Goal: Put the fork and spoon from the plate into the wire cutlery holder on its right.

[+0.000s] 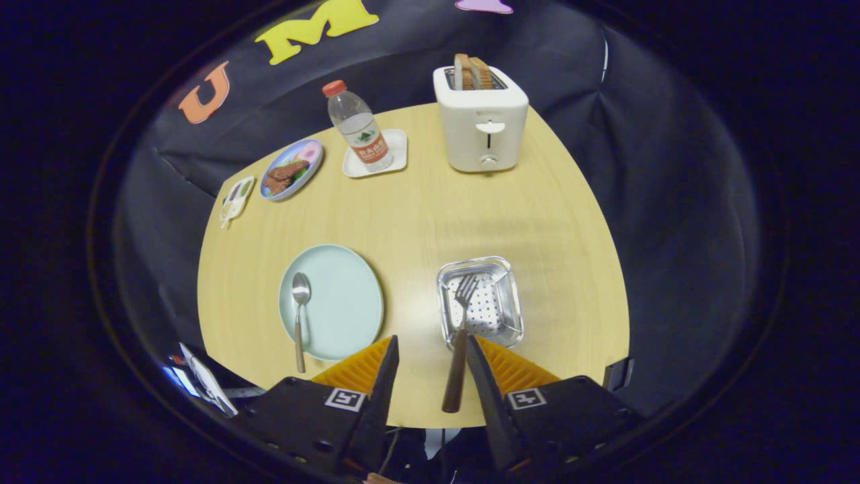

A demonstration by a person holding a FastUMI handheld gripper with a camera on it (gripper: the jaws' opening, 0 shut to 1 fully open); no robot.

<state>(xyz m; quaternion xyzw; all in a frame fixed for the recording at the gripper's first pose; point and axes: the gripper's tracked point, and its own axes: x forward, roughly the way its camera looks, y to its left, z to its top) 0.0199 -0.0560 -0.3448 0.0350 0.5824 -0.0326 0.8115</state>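
Right now my gripper (pixel 430 349) has its fingers spread apart, and the fork (pixel 459 336) lies in the gap between them, close against the right finger; I cannot tell whether that finger touches the handle, and the left finger is plainly clear of it. Taking the wire cutlery holder (pixel 480 302) as my landmark: the fork's tines rest inside it on the perforated floor, while the handle leans out over its near rim towards me. To the holder's left sits the pale green plate (pixel 346 299), and the spoon (pixel 299 323) lies on that plate's left side, bowl away from me, handle reaching past the near edge. Far beyond the holder stands a toaster (pixel 482 124) with bread in it, and a water bottle (pixel 357 128) on a small tray to the toaster's left.

I judge the fork is half delivered and the spoon not yet begun. My worry is the overhanging handle: if I draw back carelessly, the right finger could catch it and lever the fork out, or drag the light holder across the table (pixel 430 202).
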